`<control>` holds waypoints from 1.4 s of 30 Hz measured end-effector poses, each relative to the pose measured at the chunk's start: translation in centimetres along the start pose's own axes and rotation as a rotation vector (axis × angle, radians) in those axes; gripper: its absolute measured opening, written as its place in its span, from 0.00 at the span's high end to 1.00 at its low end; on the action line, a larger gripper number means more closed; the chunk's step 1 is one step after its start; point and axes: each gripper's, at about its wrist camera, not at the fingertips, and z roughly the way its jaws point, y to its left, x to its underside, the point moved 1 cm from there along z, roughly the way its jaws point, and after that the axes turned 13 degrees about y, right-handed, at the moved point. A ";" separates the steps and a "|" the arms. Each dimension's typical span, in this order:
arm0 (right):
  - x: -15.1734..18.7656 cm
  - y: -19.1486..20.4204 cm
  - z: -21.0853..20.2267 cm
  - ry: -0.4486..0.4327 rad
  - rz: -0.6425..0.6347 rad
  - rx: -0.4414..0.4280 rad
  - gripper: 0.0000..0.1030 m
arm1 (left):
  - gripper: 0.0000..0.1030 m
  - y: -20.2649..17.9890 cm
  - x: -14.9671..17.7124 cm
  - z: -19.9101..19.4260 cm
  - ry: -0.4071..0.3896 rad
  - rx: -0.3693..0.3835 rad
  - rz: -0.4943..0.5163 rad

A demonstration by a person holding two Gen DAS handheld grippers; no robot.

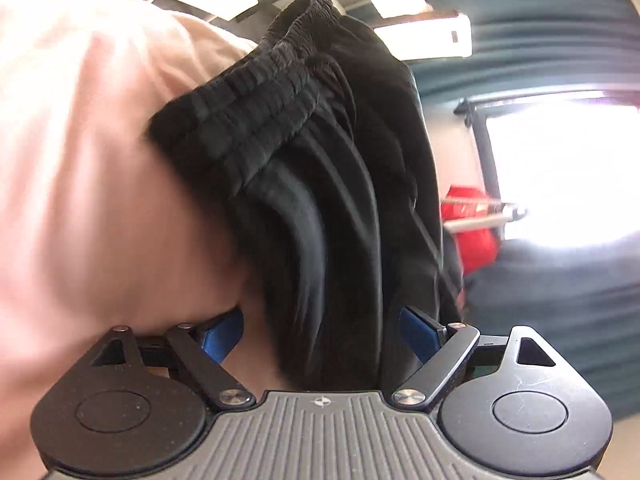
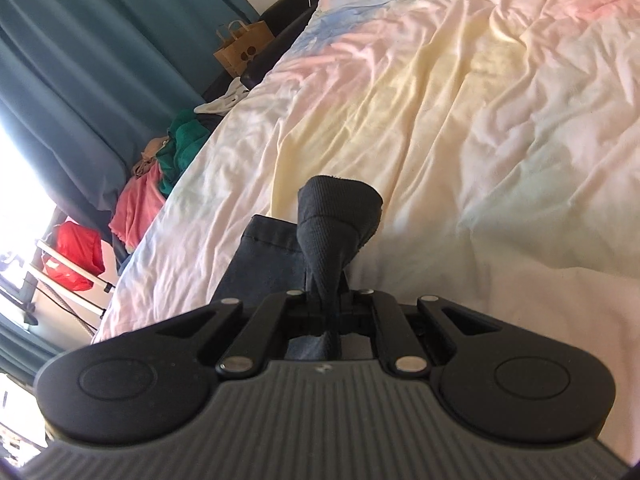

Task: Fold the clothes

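left gripper (image 1: pixel 320 332): jaws apart, blue pads (image 1: pixel 222 336) spread wide. Black garment (image 1: pixel 312 184) hangs in the gap between them; neither pad visibly presses it.
black garment: shorts or trousers by the look, ribbed elastic waistband (image 1: pixel 256 100) bunched at top, folds running down toward the gripper. Left-wrist view is motion-blurred, so pad contact is probably nil but not certain.
right gripper (image 2: pixel 326 312): jaws together, clamped on a dark ribbed cuff (image 2: pixel 336 216) that stands up out of the fingers, open end on top.
denim piece (image 2: pixel 268 264): dark blue, stitched hem, just left of the cuff, lying against the bedsheet.
bedsheet (image 2: pixel 460 100): pastel tie-dye, wrinkled, fills most of the right-wrist view.
left edge of bed: pile of clothes (image 2: pixel 160 176), green and pink, beside the sheet edge.
paper bag (image 2: pixel 244 46): brown, near the far left corner of the bed.
curtain (image 2: pixel 80 40): teal, behind the pile.
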 end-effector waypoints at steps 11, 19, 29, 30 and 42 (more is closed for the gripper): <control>0.0 0.2 -0.5 -0.032 -0.005 -0.031 0.93 | 0.90 -1.8 -2.6 -1.9 -0.103 0.001 0.079; -1.9 0.0 -0.7 0.005 0.060 -0.079 0.93 | 0.92 -5.9 -6.3 -13.2 -0.222 0.030 0.145; -7.1 7.7 0.1 0.124 0.011 -0.076 0.93 | 0.92 -3.1 -7.1 -19.4 -0.154 -0.039 0.200; -7.8 10.0 -0.9 0.100 -0.033 -0.119 0.93 | 0.92 -2.7 -7.1 -19.4 -0.154 -0.035 0.199; -8.2 7.7 -7.3 -0.129 -0.269 -0.298 0.93 | 0.92 1.4 -7.1 -19.4 -0.134 0.025 0.201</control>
